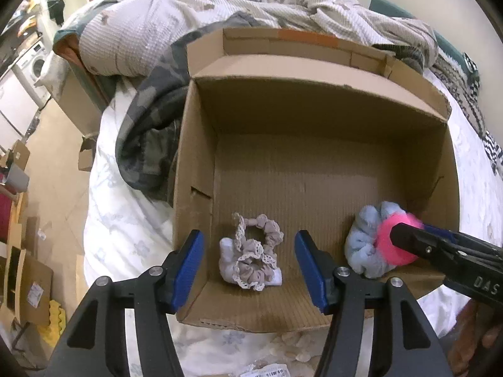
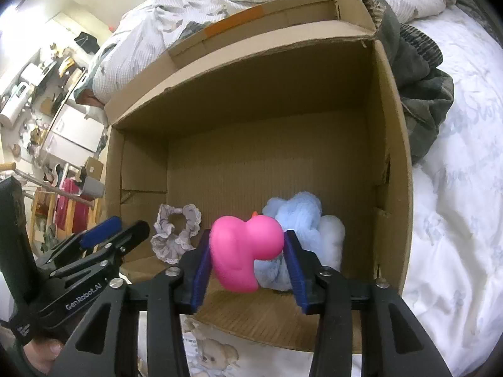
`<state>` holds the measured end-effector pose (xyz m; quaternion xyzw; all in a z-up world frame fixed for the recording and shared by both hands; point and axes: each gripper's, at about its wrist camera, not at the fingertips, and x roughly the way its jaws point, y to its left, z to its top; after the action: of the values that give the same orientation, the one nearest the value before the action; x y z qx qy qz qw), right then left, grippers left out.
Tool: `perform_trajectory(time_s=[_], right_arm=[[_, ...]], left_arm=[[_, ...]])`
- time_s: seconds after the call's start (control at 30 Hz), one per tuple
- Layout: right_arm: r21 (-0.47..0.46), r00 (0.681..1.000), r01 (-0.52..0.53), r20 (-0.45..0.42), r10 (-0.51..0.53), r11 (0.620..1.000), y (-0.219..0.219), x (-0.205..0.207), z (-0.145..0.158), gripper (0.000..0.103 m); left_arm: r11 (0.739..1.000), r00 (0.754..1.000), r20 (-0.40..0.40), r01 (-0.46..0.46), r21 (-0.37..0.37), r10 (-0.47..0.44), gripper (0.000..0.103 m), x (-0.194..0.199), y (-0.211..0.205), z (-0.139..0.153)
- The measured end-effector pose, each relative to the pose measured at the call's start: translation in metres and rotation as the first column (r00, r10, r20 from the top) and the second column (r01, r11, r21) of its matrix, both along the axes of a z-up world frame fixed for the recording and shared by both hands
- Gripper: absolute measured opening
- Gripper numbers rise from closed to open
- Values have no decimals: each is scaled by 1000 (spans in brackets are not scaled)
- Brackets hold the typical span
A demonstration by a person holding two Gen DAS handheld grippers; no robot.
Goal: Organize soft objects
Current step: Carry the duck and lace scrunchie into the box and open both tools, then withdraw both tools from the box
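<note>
An open cardboard box (image 1: 201,132) (image 2: 393,144) lies on the bed. Inside it lie a beige lace scrunchie (image 1: 256,251) (image 2: 176,235) on a white cloth and a light blue fluffy scrunchie (image 1: 364,245) (image 2: 305,216). My left gripper (image 1: 248,267) is open and empty over the box's near left part, around the beige scrunchie; it also shows in the right wrist view (image 2: 103,238). My right gripper (image 2: 248,257) is shut on a pink rubber duck (image 2: 245,251) (image 1: 394,242), held just in front of the blue scrunchie inside the box.
The box rests on a white quilt (image 2: 456,220) with rumpled bedding (image 1: 195,9) and a dark garment (image 1: 151,135) behind and beside it. A packet (image 1: 270,370) lies in front of the box. The room floor with boxes (image 1: 31,276) is to the left.
</note>
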<state>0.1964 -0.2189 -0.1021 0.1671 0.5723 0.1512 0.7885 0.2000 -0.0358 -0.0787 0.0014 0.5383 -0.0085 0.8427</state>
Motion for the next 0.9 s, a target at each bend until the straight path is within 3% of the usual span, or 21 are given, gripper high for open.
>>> perform_trajectory(time_s=[0.03, 0.1, 0.17, 0.3, 0.47, 0.57, 0.9], right_arm=[[3, 1000, 5, 5, -5, 1000, -1, 0, 1, 67], [1, 1000, 12, 25, -13, 1000, -3, 0, 6, 68], [-11, 999, 15, 42, -15, 1000, -3, 0, 10, 77], [-3, 995, 46, 91, -46, 999, -8, -3, 20, 103], [10, 986, 70, 152, -70, 998, -10, -8, 31, 103], [-21, 977, 69, 201, -63, 997, -8, -12, 35, 103], [-101, 975, 86, 215, -63, 991, -9, -33, 48, 103]], left_arm=[[1000, 1000, 4, -2, -1, 2, 57, 0, 1, 1], [1000, 1000, 13, -7, -6, 8, 57, -2, 2, 3], [1000, 1000, 22, -10, -12, 10, 57, -3, 3, 5], [1000, 999, 36, -11, -26, 12, 57, -6, 4, 10], [996, 999, 39, 4, -89, -1, 57, -13, 5, 14], [998, 999, 49, -12, -57, 15, 57, -18, 6, 18], [995, 999, 30, -32, -93, 34, 57, -35, 20, 29]])
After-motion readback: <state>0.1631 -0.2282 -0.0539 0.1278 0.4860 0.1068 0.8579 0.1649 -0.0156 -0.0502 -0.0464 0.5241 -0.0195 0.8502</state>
